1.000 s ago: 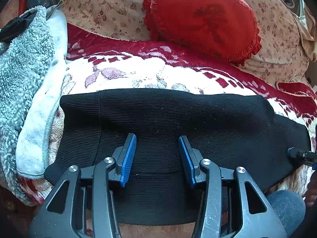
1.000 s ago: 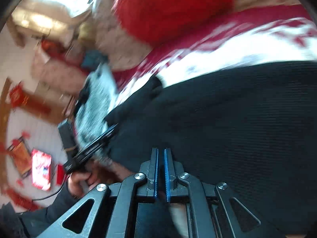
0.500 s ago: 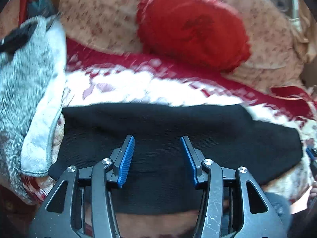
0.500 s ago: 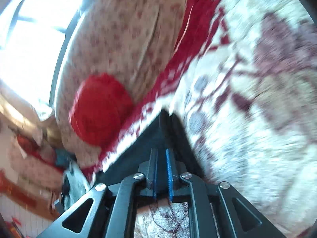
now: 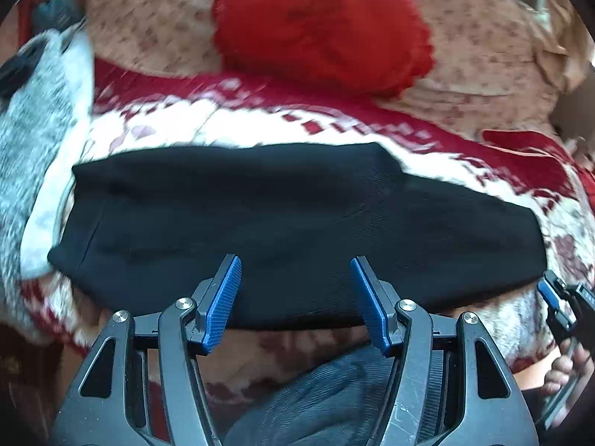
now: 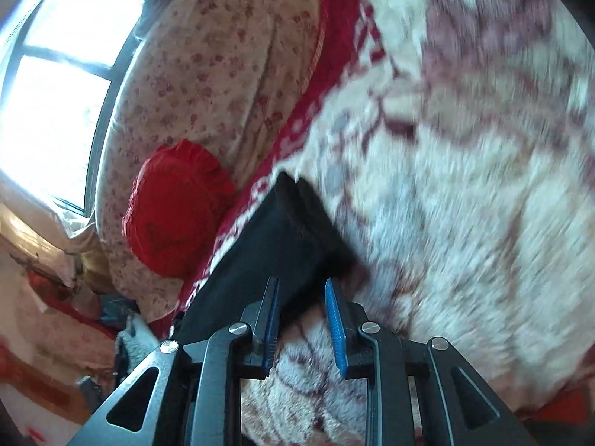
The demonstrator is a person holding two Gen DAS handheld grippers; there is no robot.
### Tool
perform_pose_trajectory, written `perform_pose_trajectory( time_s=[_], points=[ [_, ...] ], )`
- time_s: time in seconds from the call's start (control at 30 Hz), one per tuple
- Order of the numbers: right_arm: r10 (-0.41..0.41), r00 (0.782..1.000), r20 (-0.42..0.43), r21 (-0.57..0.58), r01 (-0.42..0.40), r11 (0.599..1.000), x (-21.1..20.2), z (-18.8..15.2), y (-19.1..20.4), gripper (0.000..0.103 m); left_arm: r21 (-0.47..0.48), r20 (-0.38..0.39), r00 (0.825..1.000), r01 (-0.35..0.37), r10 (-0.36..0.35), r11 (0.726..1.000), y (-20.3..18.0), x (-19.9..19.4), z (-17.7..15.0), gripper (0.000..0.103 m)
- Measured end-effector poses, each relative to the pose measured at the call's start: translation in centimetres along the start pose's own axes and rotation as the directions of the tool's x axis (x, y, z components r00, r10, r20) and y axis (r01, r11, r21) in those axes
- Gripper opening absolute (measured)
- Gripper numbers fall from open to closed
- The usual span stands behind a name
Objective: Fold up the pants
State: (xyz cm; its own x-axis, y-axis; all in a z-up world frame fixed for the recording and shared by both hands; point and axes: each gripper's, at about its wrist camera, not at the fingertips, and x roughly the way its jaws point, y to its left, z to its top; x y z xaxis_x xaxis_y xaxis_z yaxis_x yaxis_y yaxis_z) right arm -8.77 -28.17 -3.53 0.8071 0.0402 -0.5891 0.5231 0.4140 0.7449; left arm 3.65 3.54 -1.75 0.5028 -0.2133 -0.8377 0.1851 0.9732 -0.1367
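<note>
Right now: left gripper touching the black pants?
Apart. Left wrist view: left gripper opening, blue pads clear of black pants, nothing between.

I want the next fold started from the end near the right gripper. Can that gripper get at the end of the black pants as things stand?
Probably yes. The right gripper, jaws opening, sits right at the end of the black pants lying on the blanket; nothing lies between them.

Left gripper (image 5: 295, 271) angled steeply down, jaws opening, nothing pinched between the blue pads (image 5: 223, 304). Right gripper (image 6: 302, 291) tilted less steeply, jaws opening too, apparently clear of cloth, though blur hinders. Fingers of the right hand (image 5: 561, 371) wrapped round its handle.
</note>
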Motion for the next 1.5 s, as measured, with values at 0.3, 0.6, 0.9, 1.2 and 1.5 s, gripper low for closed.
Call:
perform_pose_trajectory(
  time_s=[0.3,0.6,0.9,1.2,1.5],
  points=[
    [0.149,0.989,0.005,0.219,-0.146,0.965,2.2,-0.1,-2.7,0.025,-0.004,-0.022,0.999,-0.045,0.045,0.999,-0.1,0.2,-0.5,0.061],
    [0.144,0.988,0.048,0.254,-0.152,0.955,2.3,-0.1,-2.5,0.024,-0.009,-0.045,0.998,-0.045,0.044,0.999,0.1,0.6,-0.4,0.061],
    [0.241,0.962,0.126,0.386,-0.271,0.882,1.9,-0.1,-4.3,0.025,-0.025,-0.056,0.998,-0.030,0.029,0.999,0.3,0.8,-0.5,0.061],
    [0.212,0.967,0.139,0.270,-0.243,0.932,0.9,0.3,-2.5,0.025,-0.031,-0.069,0.997,-0.021,0.019,0.999,0.4,1.1,-0.5,0.061],
    [0.093,0.992,0.088,0.243,-0.112,0.964,1.9,0.1,-2.7,0.017,-0.033,-0.090,0.996,0.006,-0.009,0.999,0.6,1.5,-0.5,0.067]
  ],
)
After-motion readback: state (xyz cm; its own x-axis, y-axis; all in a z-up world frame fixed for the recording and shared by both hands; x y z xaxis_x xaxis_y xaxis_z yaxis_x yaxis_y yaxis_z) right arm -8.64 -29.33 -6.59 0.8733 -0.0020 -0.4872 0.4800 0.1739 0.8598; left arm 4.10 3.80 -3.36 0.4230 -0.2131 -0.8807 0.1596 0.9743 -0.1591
